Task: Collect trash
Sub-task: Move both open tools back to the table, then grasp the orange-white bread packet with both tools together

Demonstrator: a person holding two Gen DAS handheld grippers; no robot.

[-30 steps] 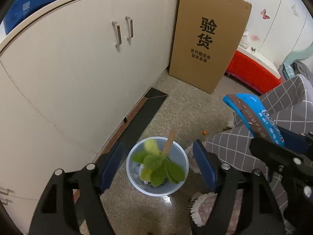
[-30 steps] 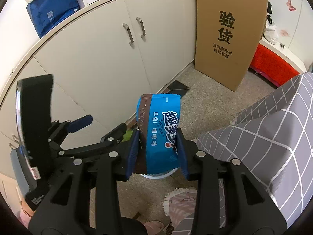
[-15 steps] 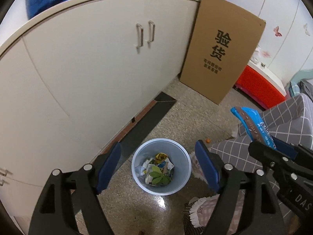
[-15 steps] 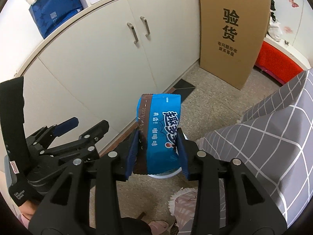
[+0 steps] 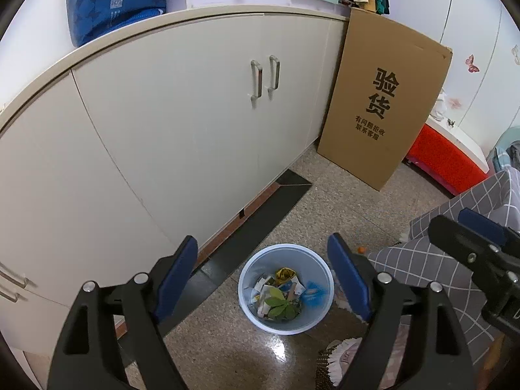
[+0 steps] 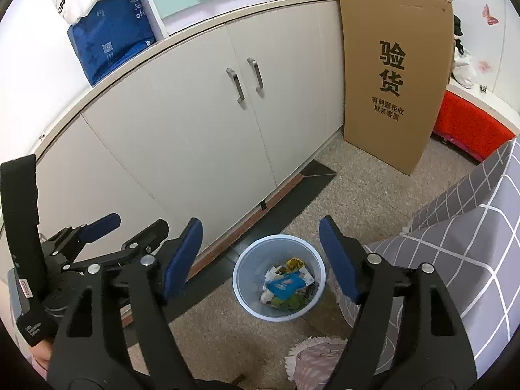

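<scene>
While above the bin (image 6: pixel 279 279) | right claw (image 6: pixel 260 256) just opened wide, empty | left claw (image 5: pixel 261 279) wide, empty | packet (image 6: pixel 286 286) in bin

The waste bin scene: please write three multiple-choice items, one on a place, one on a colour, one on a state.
1. Where is the blue snack packet?
A. between the right gripper's pads
B. inside the waste bin
C. on the checked cloth

2. What colour is the waste bin?
A. light blue
B. red
C. brown

3. How is the right gripper?
A. shut on the packet
B. shut and empty
C. open and empty

Key: 1 B, the packet lies on the other trash within the bin's rim. 2 A, its wall is pale blue. 3 C, its jaws have just opened and nothing is between the pads.
</scene>
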